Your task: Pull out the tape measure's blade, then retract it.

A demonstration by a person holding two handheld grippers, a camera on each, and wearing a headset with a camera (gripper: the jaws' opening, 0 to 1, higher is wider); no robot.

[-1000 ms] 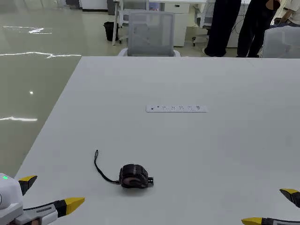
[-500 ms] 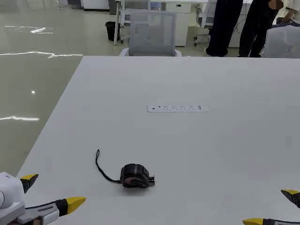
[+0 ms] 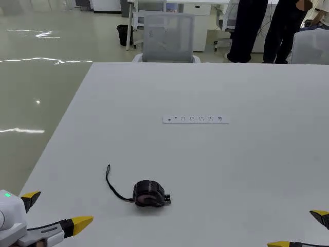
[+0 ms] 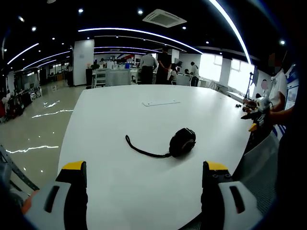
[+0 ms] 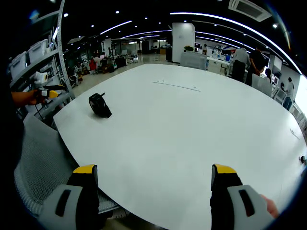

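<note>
Here, the tape measure lies free on the white surface, nothing touching it.
The left tongs and right tongs hang at the near edge, both spread wide and gripping nothing. The tape measure lies near and ahead of the left tongs, well apart from the right tongs. Its strap trails away from the right tongs. A power strip lies far beyond both.

No legible text, brand or number; marks on the power strip and tape measure too small to read.
</note>
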